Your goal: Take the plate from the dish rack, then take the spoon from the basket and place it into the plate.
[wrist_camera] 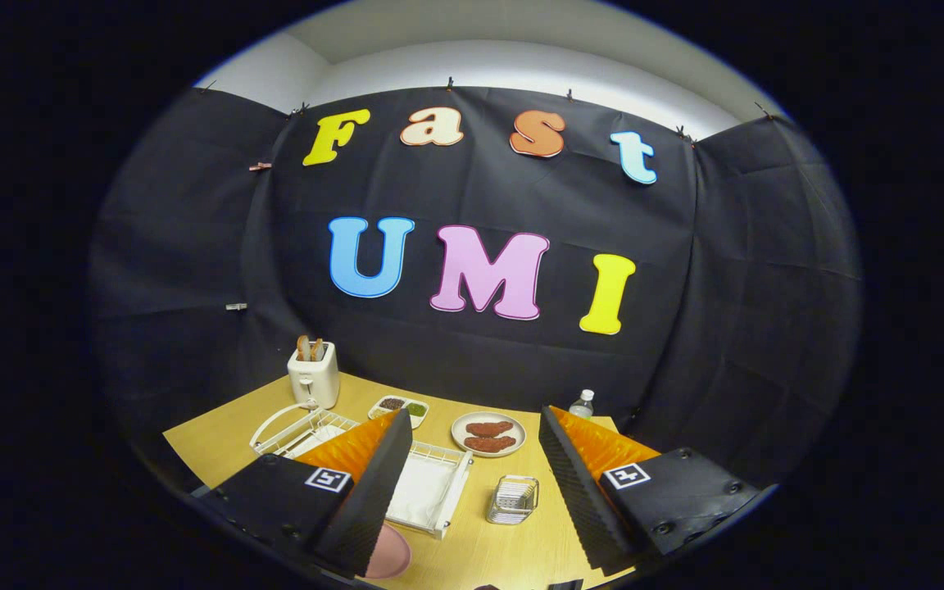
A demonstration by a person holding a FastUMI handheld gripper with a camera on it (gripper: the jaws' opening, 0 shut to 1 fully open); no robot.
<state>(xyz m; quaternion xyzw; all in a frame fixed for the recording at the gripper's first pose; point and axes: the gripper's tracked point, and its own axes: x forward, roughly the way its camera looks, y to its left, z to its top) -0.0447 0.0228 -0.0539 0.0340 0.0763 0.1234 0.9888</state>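
Tongs (476, 492) wide apart above table (218, 434); basket (513, 500) between fingers.

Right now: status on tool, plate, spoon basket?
Tool open, holding nothing, high over the table. Dish rack and wire basket between its fingers. Pink plate by one finger. Nothing blocking.

The gripper view rides on the gripper (472, 492), raised well above the table (472, 549), facing forward along the spread fingers toward the booth's back wall.
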